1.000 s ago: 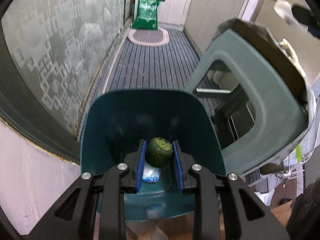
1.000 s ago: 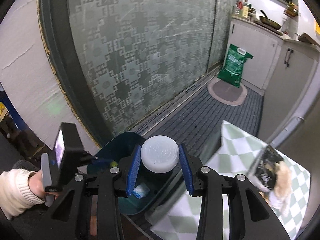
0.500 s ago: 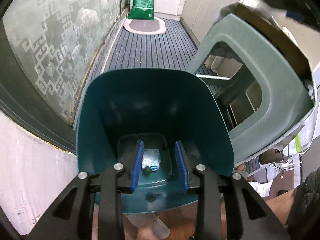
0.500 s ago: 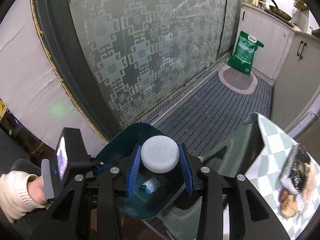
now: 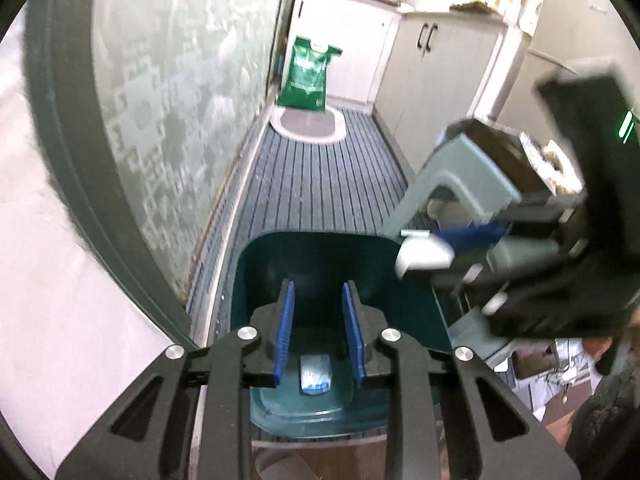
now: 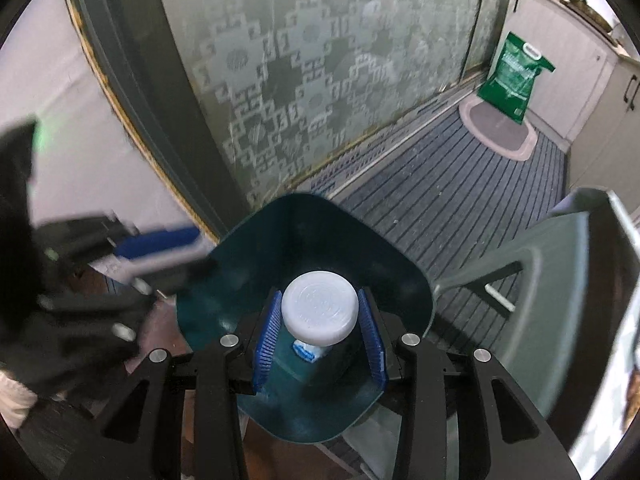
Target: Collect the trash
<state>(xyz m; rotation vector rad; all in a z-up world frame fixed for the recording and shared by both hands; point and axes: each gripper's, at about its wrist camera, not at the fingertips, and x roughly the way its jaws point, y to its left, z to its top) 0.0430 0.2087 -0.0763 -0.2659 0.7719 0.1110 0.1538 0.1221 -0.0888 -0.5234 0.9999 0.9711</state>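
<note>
1. My left claw [image 5: 318, 328] is above the teal bin [image 5: 256, 272], pointing down into it. Its blue pads have just been closing and now stand narrowly apart, with nothing between them.
2. Straight below that gap, on the bin's floor, lies a small white and blue wrapper [image 5: 316, 374].
3. My right claw [image 6: 320, 328] has its pads pressed on either side of a white round lid [image 6: 319, 311], which it holds over the bin's mouth.
4. From the left wrist view, the right claw and its lid come in from the right, blurred, level with the bin's far rim.
5. Right of both claws a grey-green stool [image 6: 532, 304] stands just beside the bin.
6. Far ahead of the claws, a green bag [image 5: 308, 74] stands on an oval mat [image 5: 310, 126] by the cupboards.
</note>
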